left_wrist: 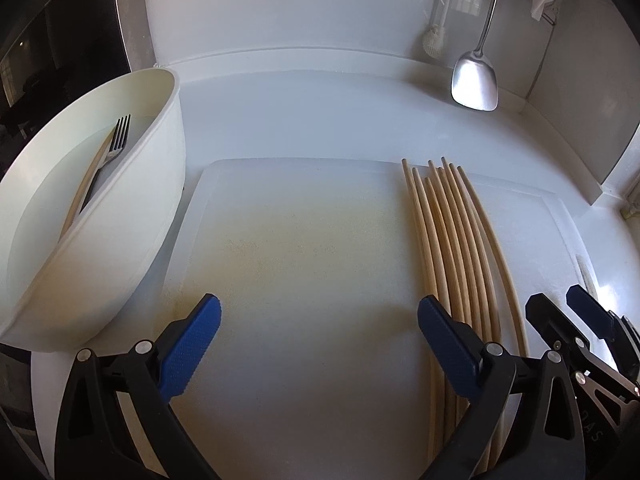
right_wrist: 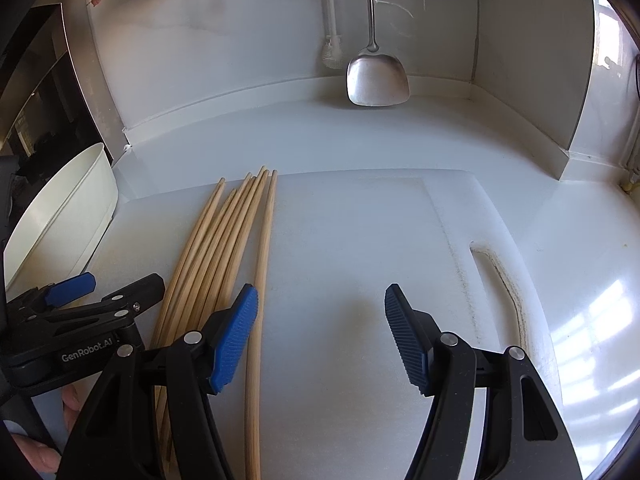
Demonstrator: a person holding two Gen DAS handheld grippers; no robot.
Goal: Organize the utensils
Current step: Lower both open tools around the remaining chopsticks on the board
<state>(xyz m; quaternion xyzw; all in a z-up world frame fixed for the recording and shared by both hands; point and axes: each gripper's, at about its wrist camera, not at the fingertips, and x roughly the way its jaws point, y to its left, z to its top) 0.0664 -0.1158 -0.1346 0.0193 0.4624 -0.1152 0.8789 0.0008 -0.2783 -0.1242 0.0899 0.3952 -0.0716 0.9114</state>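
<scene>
Several wooden chopsticks (left_wrist: 460,248) lie side by side on the right half of a white cutting board (left_wrist: 300,232). A white tub (left_wrist: 132,216) stands left of the board, holding a metal fork (left_wrist: 118,140) and one chopstick (left_wrist: 86,184). My left gripper (left_wrist: 320,316) hovers open over the bare board, its right finger just above the chopsticks' near ends. In the right wrist view, my right gripper (right_wrist: 320,304) is open over the board (right_wrist: 360,240), the chopsticks (right_wrist: 224,260) passing under its left finger. Nothing sits between either pair of jaws.
A steel spatula (right_wrist: 376,80) and a white brush (right_wrist: 332,52) hang against the back wall. The left gripper (right_wrist: 112,284) shows beside the tub (right_wrist: 68,208), with a hand (right_wrist: 72,400) below it. The right gripper (left_wrist: 560,304) appears at the left view's right edge. The board has a handle slot (right_wrist: 500,276).
</scene>
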